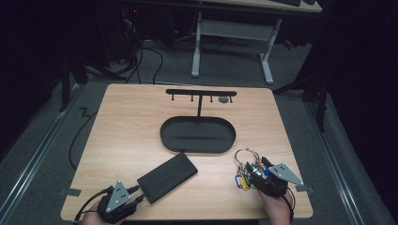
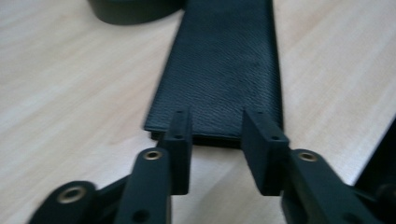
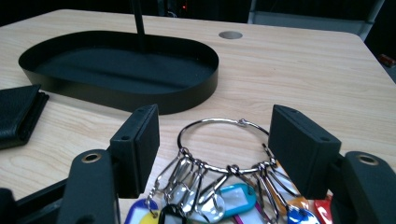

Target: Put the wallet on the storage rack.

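Note:
A flat black wallet [image 1: 166, 177] [image 2: 224, 65] lies on the wooden table at the near left. My left gripper [image 1: 138, 193] [image 2: 217, 135] sits at its near end, open, with the wallet's edge just beyond the jaws and the pads off it. A metal key ring [image 1: 246, 156] [image 3: 219, 120] carrying several keys and coloured tags [image 3: 233, 196] lies at the near right. My right gripper [image 1: 251, 171] [image 3: 215, 135] is open with its jaws on either side of the ring, and a gap shows at the left pad.
A black oval tray [image 1: 197, 135] [image 3: 187, 100] stands mid-table, with a post rising to a hook bar [image 1: 201, 92]. A round hole [image 1: 224, 100] [image 3: 230, 35] is in the tabletop behind it. The wallet's corner [image 3: 16, 114] appears at the left of the right gripper view.

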